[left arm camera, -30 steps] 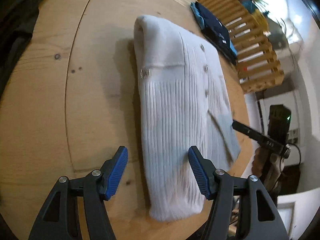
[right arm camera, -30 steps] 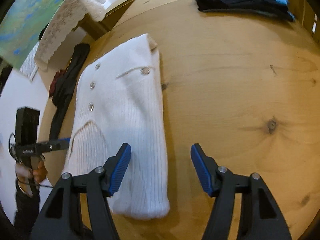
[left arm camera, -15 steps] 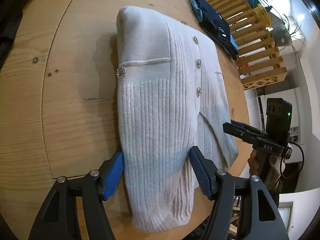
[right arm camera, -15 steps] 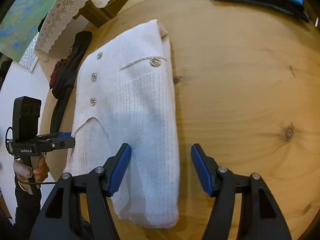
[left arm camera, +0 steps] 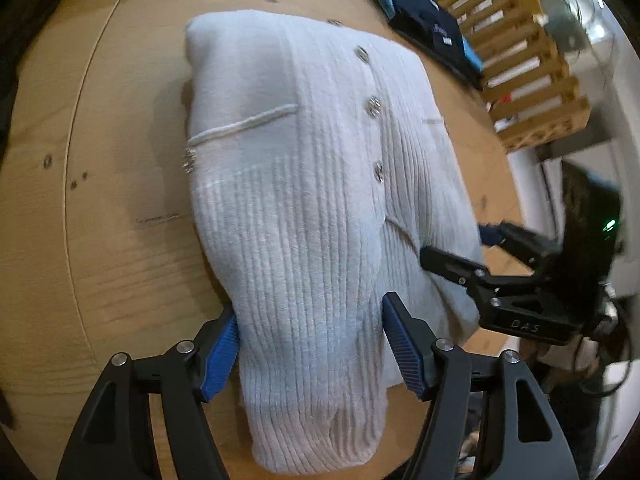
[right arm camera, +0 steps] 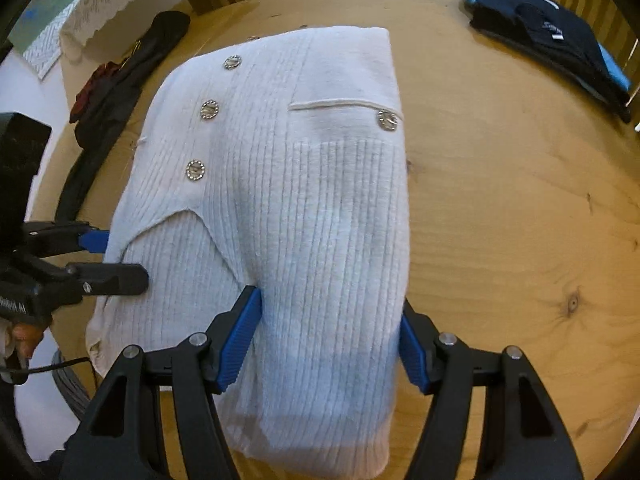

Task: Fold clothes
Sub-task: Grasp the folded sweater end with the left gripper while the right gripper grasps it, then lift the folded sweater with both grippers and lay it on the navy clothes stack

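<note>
White ribbed cardigan (left arm camera: pixel 312 200), folded into a long bundle, lies mid-frame on the wooden bench (left arm camera: pixel 100 200), near end overhanging the lower edge. Left gripper (left arm camera: pixel 310 344): fingers wide apart, straddling one side of the near end, not yet closed. Right gripper (right arm camera: pixel 330 336): same on the other side. Judged: paired placement readies a lift for the next fold. Writing: "DAS" on right gripper's body; dark folded clothes (right arm camera: pixel 552 40) upper right carry unreadable labels.

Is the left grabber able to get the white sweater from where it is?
Probably yes. The left gripper already has its open jaws on either side of the white sweater at its near end, with nothing between them but the knit.
</note>
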`<action>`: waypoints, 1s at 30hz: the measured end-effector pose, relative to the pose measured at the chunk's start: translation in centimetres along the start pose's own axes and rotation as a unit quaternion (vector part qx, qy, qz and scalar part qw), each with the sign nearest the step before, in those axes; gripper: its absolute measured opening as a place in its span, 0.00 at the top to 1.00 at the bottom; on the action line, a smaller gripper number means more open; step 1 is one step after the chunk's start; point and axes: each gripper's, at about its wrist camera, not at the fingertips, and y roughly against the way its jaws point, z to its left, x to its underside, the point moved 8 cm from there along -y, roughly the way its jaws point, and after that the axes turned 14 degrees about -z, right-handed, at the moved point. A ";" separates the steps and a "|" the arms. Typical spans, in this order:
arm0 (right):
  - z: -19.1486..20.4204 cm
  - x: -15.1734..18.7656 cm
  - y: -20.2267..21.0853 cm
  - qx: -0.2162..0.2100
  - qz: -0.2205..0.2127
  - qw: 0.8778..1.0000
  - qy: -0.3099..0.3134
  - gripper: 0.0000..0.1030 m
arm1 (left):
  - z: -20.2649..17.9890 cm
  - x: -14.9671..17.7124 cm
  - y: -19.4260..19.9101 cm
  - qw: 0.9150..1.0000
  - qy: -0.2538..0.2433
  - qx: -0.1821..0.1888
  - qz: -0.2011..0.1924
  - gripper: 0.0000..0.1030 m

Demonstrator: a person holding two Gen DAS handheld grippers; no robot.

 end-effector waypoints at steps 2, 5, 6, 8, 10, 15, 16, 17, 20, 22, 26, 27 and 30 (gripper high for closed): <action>0.4 0.0 0.0 -0.007 -0.007 1.000 0.004 0.40 | -0.4 0.2 -0.2 1.000 -0.019 -0.017 0.002 0.39; 1.0 -0.1 -0.1 -0.026 -0.012 1.000 0.008 0.53 | -0.9 0.4 -0.6 0.999 -0.038 -0.026 0.006 0.49; 1.3 -0.1 -0.1 -0.033 -0.012 0.999 0.008 0.55 | -1.1 0.4 -0.8 0.999 -0.040 -0.021 0.006 0.53; 1.8 -0.2 -0.3 -0.045 -0.013 0.999 0.010 0.63 | -1.5 0.5 -1.1 0.999 -0.045 -0.010 0.004 0.58; 2.2 -0.3 -0.4 -0.054 -0.016 0.998 0.009 0.67 | -1.9 0.7 -1.3 0.998 -0.056 -0.008 -0.002 0.61; 2.2 -0.3 -0.8 -0.068 -0.024 0.997 -0.001 0.72 | -2.1 0.9 -1.5 0.998 -0.053 0.012 -0.025 0.65; 2.3 -0.4 -0.9 -0.072 -0.026 0.997 -0.006 0.72 | -2.1 1.0 -1.5 0.998 -0.050 0.018 -0.032 0.65; 2.3 -0.5 -0.9 -0.076 -0.028 0.997 -0.011 0.73 | -2.2 1.0 -1.5 0.998 -0.048 0.024 -0.039 0.65; 2.3 -0.9 -0.8 -0.097 -0.035 0.994 -0.040 0.74 | -2.5 0.5 -1.4 0.997 -0.034 0.041 -0.055 0.65; 2.6 -1.2 -0.5 -0.104 -0.040 0.993 -0.043 0.74 | -2.8 0.6 -1.2 0.996 -0.034 0.047 -0.063 0.66; 3.1 -1.9 0.7 -0.098 -0.052 0.993 -0.030 0.76 | -3.8 -0.2 -0.6 0.995 -0.042 0.051 -0.069 0.69; 2.9 -1.9 1.3 -0.101 -0.055 0.993 -0.033 0.76 | -4.1 -0.5 -0.4 0.995 -0.045 0.054 -0.071 0.69; 2.8 -2.8 2.8 -0.103 -0.067 0.992 -0.039 0.76 | -5.9 -1.5 0.2 0.993 -0.058 0.062 -0.080 0.70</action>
